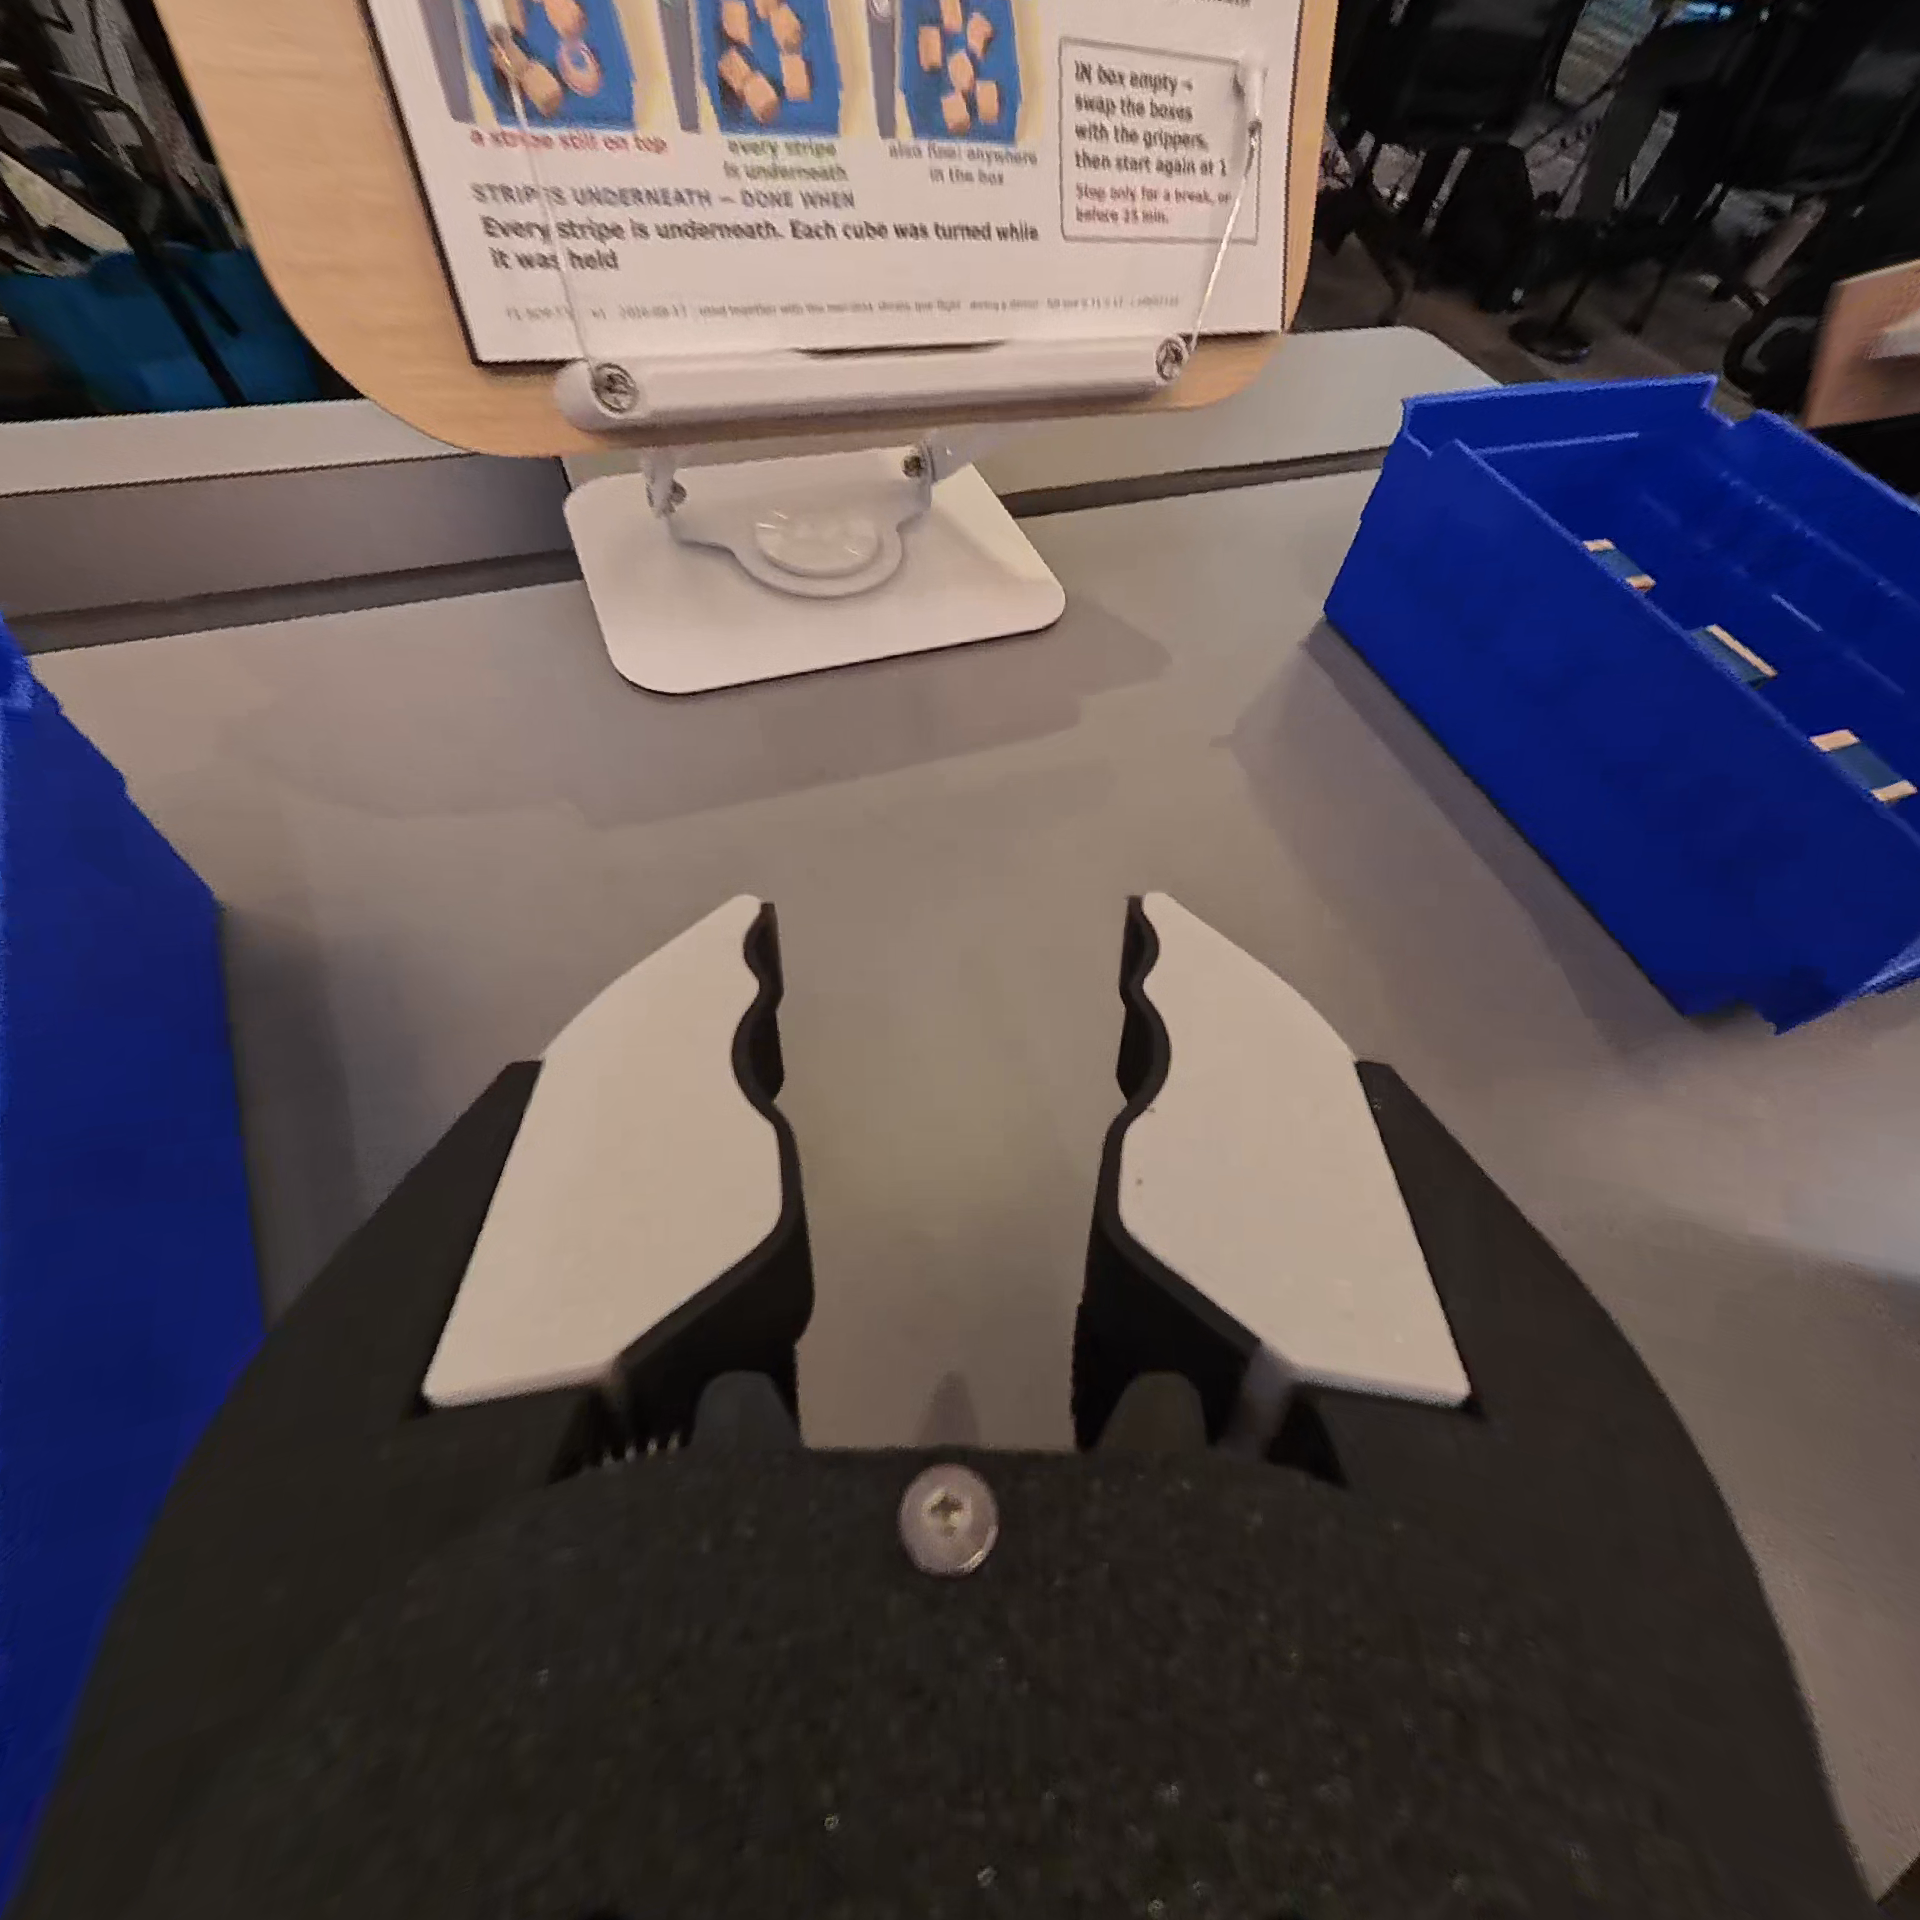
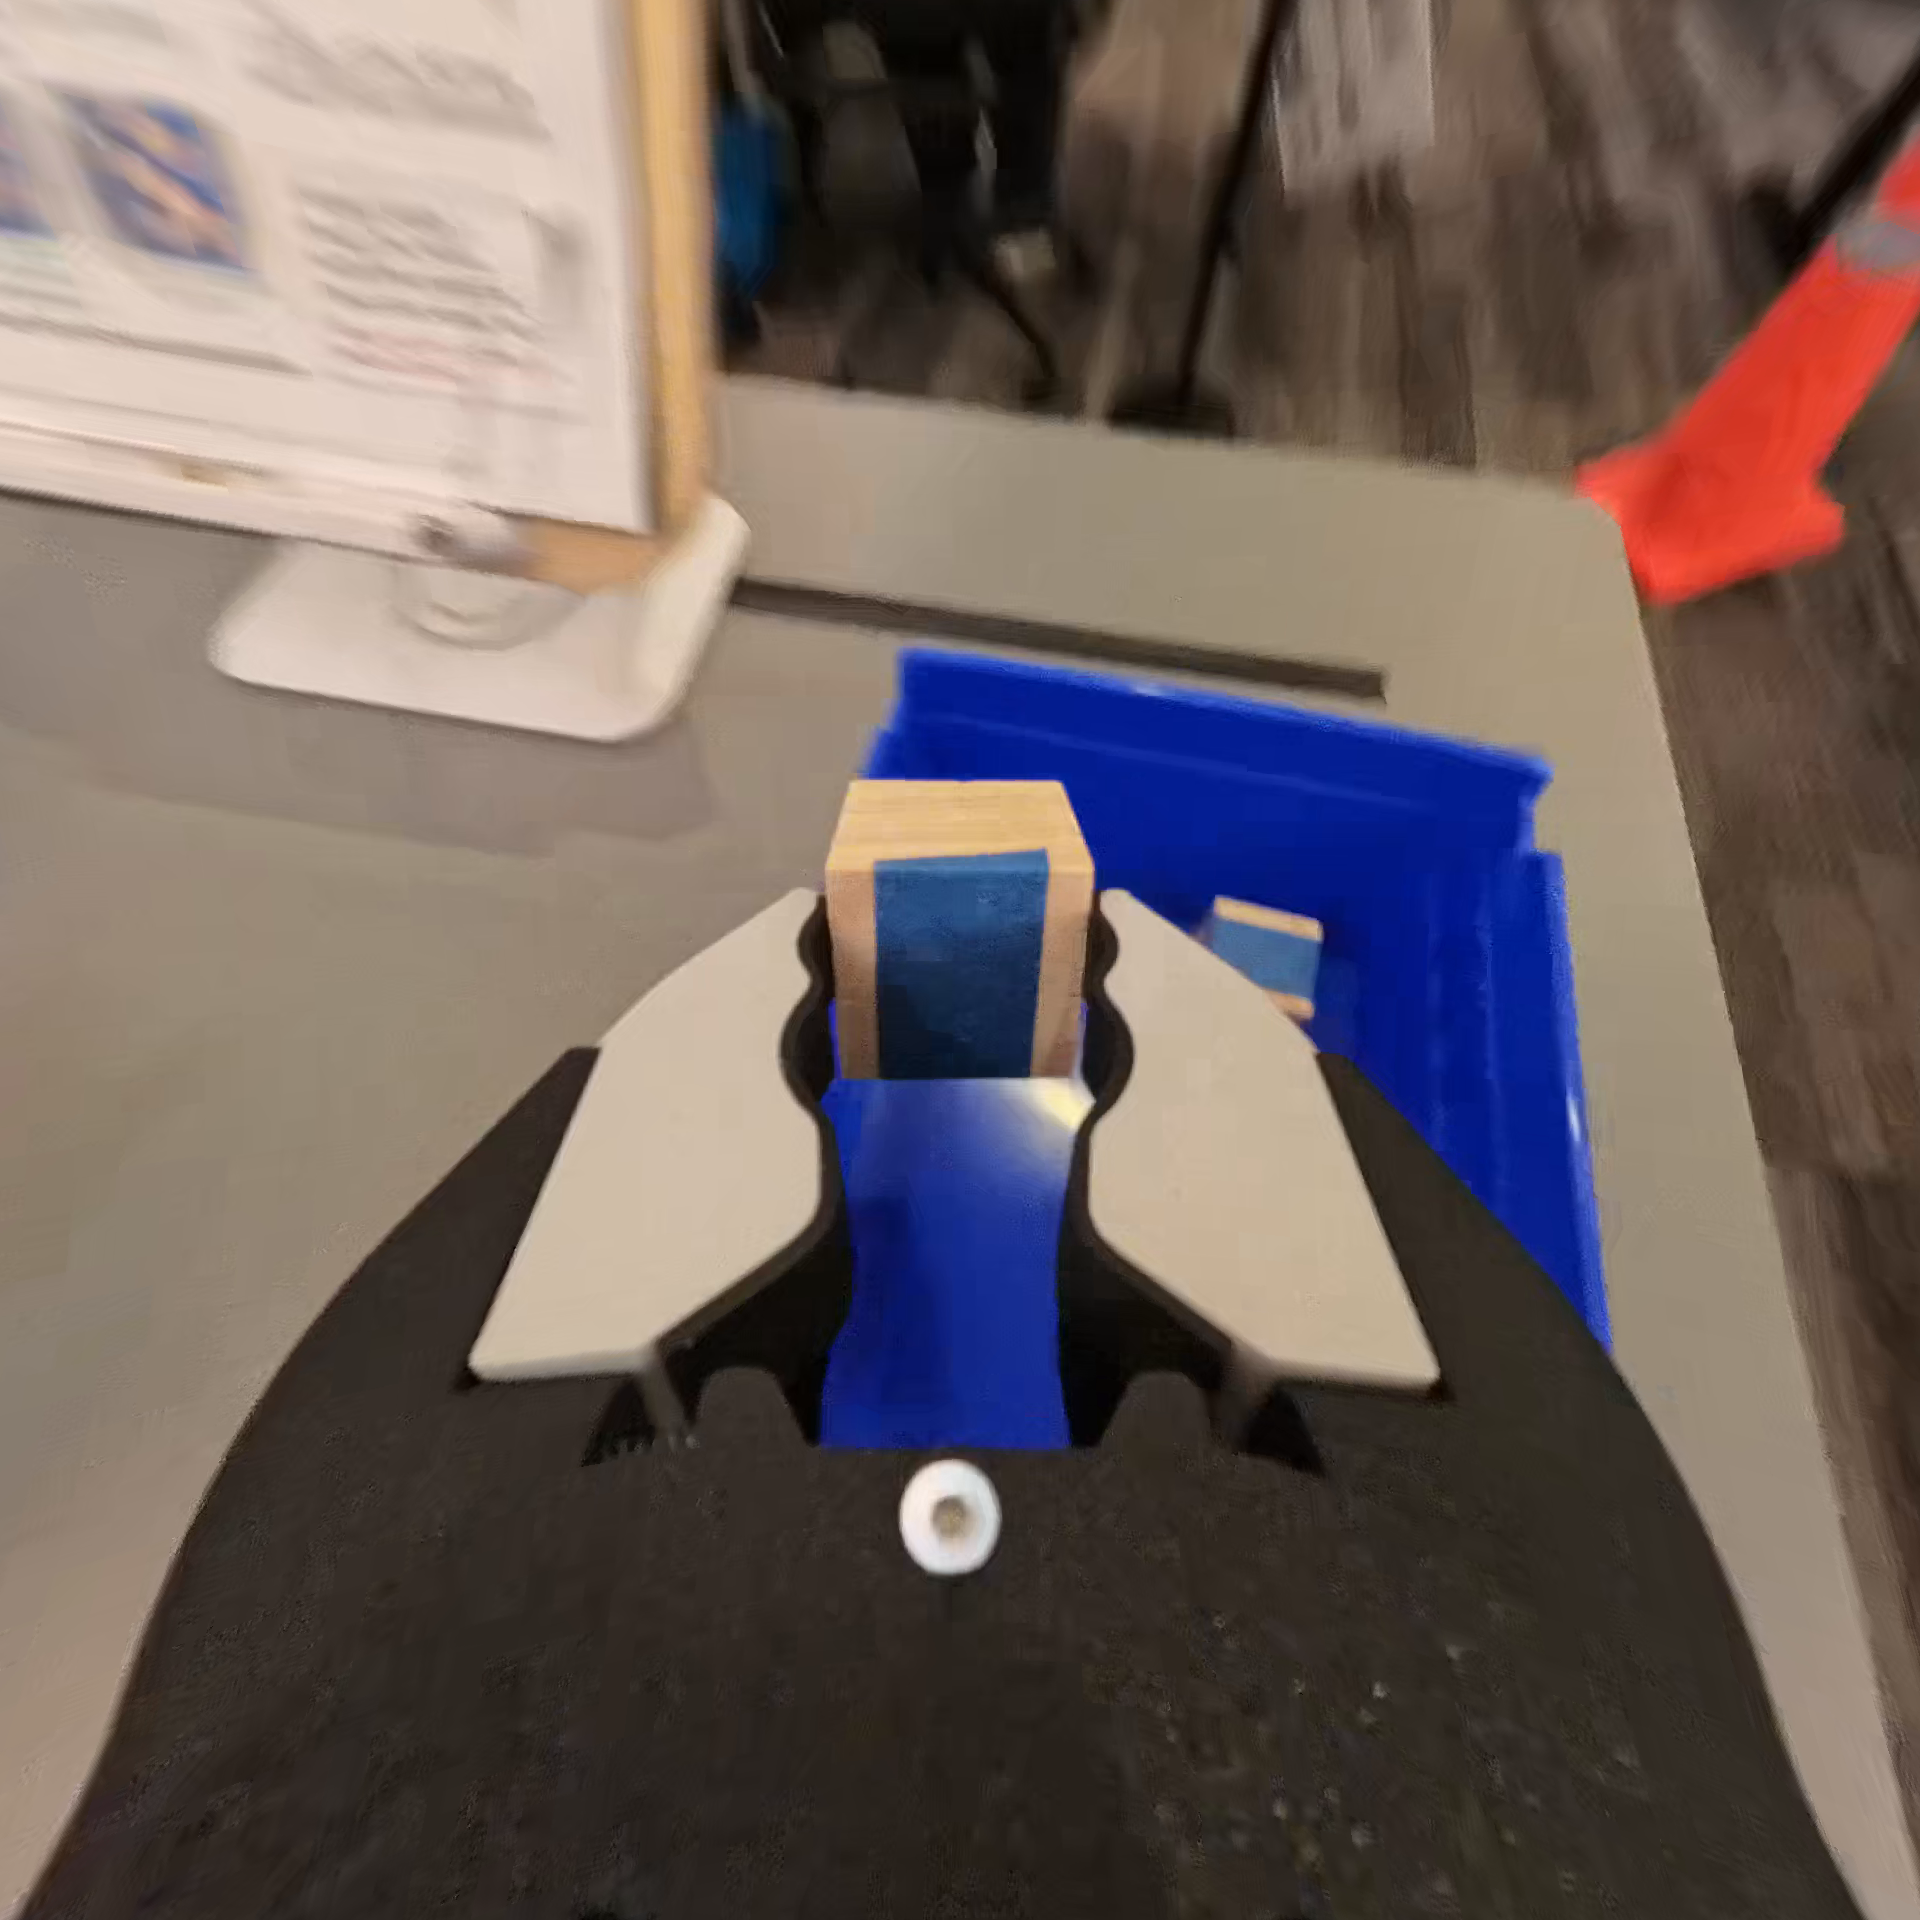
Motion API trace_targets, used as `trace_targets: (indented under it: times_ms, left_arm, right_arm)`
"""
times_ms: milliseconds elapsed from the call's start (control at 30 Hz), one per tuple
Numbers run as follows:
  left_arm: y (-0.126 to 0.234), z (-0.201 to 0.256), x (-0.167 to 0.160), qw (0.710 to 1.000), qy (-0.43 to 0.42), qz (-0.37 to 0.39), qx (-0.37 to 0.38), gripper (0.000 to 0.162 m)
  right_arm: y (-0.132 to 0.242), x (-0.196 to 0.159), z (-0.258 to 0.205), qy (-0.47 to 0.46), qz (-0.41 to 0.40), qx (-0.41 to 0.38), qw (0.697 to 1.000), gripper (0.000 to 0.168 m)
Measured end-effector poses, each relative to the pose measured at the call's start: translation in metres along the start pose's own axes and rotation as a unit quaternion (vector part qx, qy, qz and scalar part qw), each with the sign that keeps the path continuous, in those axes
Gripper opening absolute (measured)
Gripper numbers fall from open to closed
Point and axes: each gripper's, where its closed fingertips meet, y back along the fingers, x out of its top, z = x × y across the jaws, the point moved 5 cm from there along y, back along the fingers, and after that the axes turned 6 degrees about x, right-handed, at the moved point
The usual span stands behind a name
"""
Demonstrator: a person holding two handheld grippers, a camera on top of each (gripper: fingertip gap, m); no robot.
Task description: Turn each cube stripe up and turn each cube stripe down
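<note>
My right gripper (image 2: pixel 958 914) is shut on a wooden cube (image 2: pixel 961 894) whose blue stripe faces the camera. It holds the cube over the near end of a blue bin (image 2: pixel 1455 935). Another striped cube (image 2: pixel 1262 956) lies in that bin. My left gripper (image 1: pixel 951 909) is open and empty above the grey table (image 1: pixel 935 790). In the left wrist view the same blue bin (image 1: pixel 1558 727) stands at the right with three cubes in it, stripes up (image 1: pixel 1730 657).
A wooden sign board with a printed sheet (image 1: pixel 831 208) stands on a white base (image 1: pixel 821 582) at the back middle. A second blue bin's wall (image 1: pixel 94 1143) is at the left edge. An orange cone (image 2: pixel 1756 416) lies on the floor past the table's right edge.
</note>
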Motion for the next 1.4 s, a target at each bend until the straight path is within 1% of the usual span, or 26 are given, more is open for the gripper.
trace_targets:
  times_ms: [33,100,200,267,400,633,733,800,867,933,1000,1033,1067,1100,1133,1200,1233,1267,1333,1367,1400]
  left_arm:
    - [-0.001,0.002,-0.001,1.0,-0.001,-0.003,-0.003,0.062]
    - [-0.001,0.004,-0.001,1.0,-0.004,-0.005,-0.006,0.062]
    - [-0.002,0.007,-0.003,1.0,-0.009,-0.016,-0.012,0.062]
    - [-0.003,0.008,-0.004,0.999,-0.006,-0.024,-0.02,0.062]
    - [-0.005,0.011,-0.007,0.999,-0.01,-0.035,-0.028,0.062]
    - [-0.007,0.013,-0.01,0.998,-0.013,-0.045,-0.036,0.062]
    - [-0.008,0.014,-0.011,0.998,-0.014,-0.052,-0.04,0.063]
    - [-0.008,0.013,-0.012,0.998,-0.017,-0.054,-0.039,0.064]
    - [-0.007,0.013,-0.011,0.998,-0.016,-0.054,-0.04,0.064]
    - [-0.007,0.012,-0.011,0.998,-0.013,-0.052,-0.041,0.064]
    - [-0.007,0.011,-0.011,0.998,-0.013,-0.051,-0.038,0.064]
    - [-0.008,0.01,-0.011,0.998,-0.014,-0.052,-0.037,0.064]
    - [-0.009,0.01,-0.012,0.998,-0.014,-0.054,-0.035,0.064]
    - [-0.01,0.009,-0.013,0.998,-0.013,-0.056,-0.034,0.064]
    - [-0.011,0.009,-0.014,0.998,-0.011,-0.057,-0.034,0.064]
    - [-0.012,0.01,-0.016,0.997,-0.009,-0.061,-0.035,0.064]
    - [-0.013,0.01,-0.016,0.997,-0.009,-0.062,-0.035,0.064]
    - [-0.013,0.011,-0.017,0.997,-0.009,-0.063,-0.035,0.064]
    - [-0.012,0.012,-0.018,0.997,-0.014,-0.065,-0.033,0.064]
    - [-0.011,0.012,-0.019,0.997,-0.016,-0.066,-0.03,0.064]
    - [-0.009,0.011,-0.02,0.997,-0.016,-0.065,-0.027,0.064]
  right_arm:
    - [-0.017,-0.001,0.011,-0.02,-0.05,-0.016,0.998,0.045]
    - [-0.048,-0.008,0.027,-0.054,-0.153,-0.031,0.986,0.045]
    - [-0.089,-0.015,0.037,-0.091,-0.239,-0.027,0.966,0.046]
    - [-0.111,-0.021,0.04,-0.107,-0.281,-0.023,0.954,0.045]
    - [-0.142,-0.042,0.04,-0.127,-0.359,-0.024,0.924,0.045]
    - [-0.156,-0.06,0.043,-0.131,-0.388,-0.053,0.911,0.046]
    - [-0.158,-0.064,0.045,-0.141,-0.373,-0.047,0.916,0.046]
    - [-0.156,-0.064,0.048,-0.128,-0.369,-0.047,0.919,0.066]
    - [-0.147,-0.05,0.049,-0.121,-0.341,-0.027,0.932,0.066]
    - [-0.126,-0.02,0.047,-0.115,-0.27,-0.005,0.956,0.064]
    - [-0.092,0.017,0.034,-0.092,-0.169,0.036,0.981,0.06]
    - [-0.072,0.034,0.02,-0.068,-0.104,0.072,0.99,0.058]
    - [-0.051,0.047,0.0,-0.043,-0.041,0.123,0.991,0.05]
    - [-0.029,0.053,-0.025,-0.02,0.012,0.192,0.981,0.047]
    - [-0.009,0.054,-0.051,-0.006,0.057,0.266,0.962,0.048]
    - [0.025,0.041,-0.097,0.0,0.129,0.385,0.914,0.06]
    - [0.037,0.03,-0.116,0.005,0.16,0.423,0.892,0.064]
    - [0.044,0.017,-0.132,0.015,0.184,0.441,0.878,0.066]
    - [0.049,-0.014,-0.156,0.02,0.226,0.451,0.863,0.065]
    - [0.049,-0.031,-0.166,0.021,0.245,0.449,0.859,0.067]
    - [0.047,-0.046,-0.174,0.018,0.261,0.443,0.858,0.065]
